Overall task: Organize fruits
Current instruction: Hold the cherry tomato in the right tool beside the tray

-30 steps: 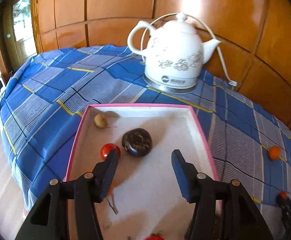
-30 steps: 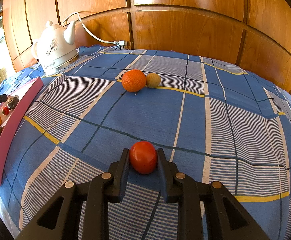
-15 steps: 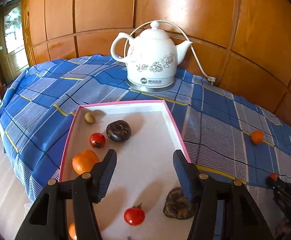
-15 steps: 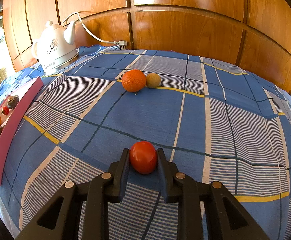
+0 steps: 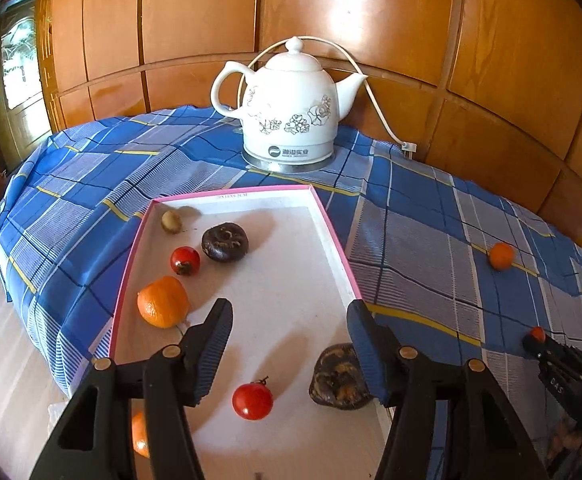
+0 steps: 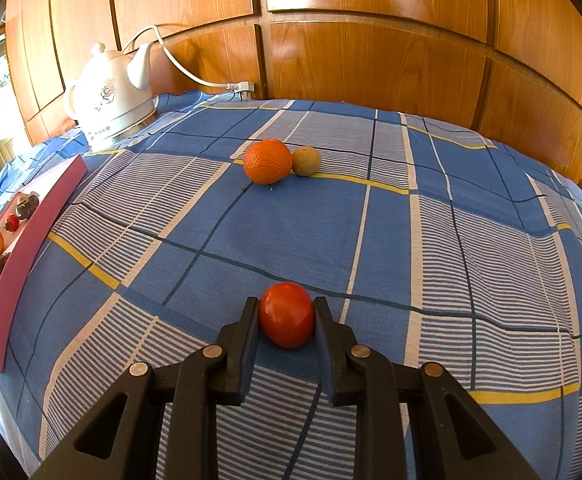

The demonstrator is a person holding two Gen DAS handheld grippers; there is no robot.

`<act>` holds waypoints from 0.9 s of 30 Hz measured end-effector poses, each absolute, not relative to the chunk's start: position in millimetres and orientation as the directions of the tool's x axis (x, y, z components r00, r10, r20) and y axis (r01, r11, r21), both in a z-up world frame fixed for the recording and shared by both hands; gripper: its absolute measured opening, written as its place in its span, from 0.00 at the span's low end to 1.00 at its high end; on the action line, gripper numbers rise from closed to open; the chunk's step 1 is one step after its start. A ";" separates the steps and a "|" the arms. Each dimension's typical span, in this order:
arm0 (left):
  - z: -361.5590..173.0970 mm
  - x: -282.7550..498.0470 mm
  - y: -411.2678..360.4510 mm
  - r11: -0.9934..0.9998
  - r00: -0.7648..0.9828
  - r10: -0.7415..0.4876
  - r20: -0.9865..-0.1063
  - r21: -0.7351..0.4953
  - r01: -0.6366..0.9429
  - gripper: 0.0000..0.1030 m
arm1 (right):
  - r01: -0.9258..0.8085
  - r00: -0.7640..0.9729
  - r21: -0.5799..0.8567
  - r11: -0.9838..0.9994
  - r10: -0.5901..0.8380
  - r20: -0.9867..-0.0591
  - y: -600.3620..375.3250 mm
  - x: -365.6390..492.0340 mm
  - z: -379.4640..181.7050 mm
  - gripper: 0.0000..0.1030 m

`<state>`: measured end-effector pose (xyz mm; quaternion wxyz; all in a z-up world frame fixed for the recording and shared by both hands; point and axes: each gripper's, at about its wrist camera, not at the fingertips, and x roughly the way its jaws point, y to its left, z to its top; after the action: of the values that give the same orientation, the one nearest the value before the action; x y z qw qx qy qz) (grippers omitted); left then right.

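One blue plaid cloth, wood-panel wall behind.

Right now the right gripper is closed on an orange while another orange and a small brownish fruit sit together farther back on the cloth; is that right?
Not quite: the right gripper is closed on a red tomato, not an orange, as the right wrist view shows. The orange and the small brownish fruit do sit together farther back on the cloth.

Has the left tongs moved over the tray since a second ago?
Yes. The left tongs pulled back from the kettle; the tray's far rim now lies farther off and more fruit shows.
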<state>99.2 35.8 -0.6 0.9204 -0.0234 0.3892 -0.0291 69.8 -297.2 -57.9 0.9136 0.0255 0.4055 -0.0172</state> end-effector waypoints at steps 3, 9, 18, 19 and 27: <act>-1.4 95.7 33.1 0.997 0.693 -0.072 -0.718 -0.062 0.040 0.59 | 0.052 0.671 0.037 0.998 -0.007 -0.742 -297.5 69.9 -57.7 0.26; -1.2 90.3 31.1 0.997 0.694 -0.076 -0.716 -0.061 0.046 0.59 | 0.053 0.671 0.037 0.998 -0.008 -0.741 -297.1 70.0 -57.7 0.26; -1.4 82.2 29.9 0.997 0.692 -0.079 -0.717 -0.061 0.050 0.59 | 0.052 0.671 0.041 0.998 -0.005 -0.742 -296.5 71.0 -57.7 0.26; -1.4 81.3 30.0 0.997 0.692 -0.080 -0.717 -0.062 0.051 0.59 | 0.053 0.671 0.043 0.998 -0.003 -0.741 -297.0 70.5 -58.0 0.26; 1.0 73.8 31.9 0.997 0.703 -0.078 -0.707 -0.057 0.053 0.59 | 0.055 0.673 0.044 0.998 -0.005 -0.740 -296.7 69.4 -58.3 0.26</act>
<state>73.8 31.9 1.0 0.9226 -0.0159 0.3839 -0.0356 69.4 -296.7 -58.3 0.9140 0.0311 0.4042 -0.0163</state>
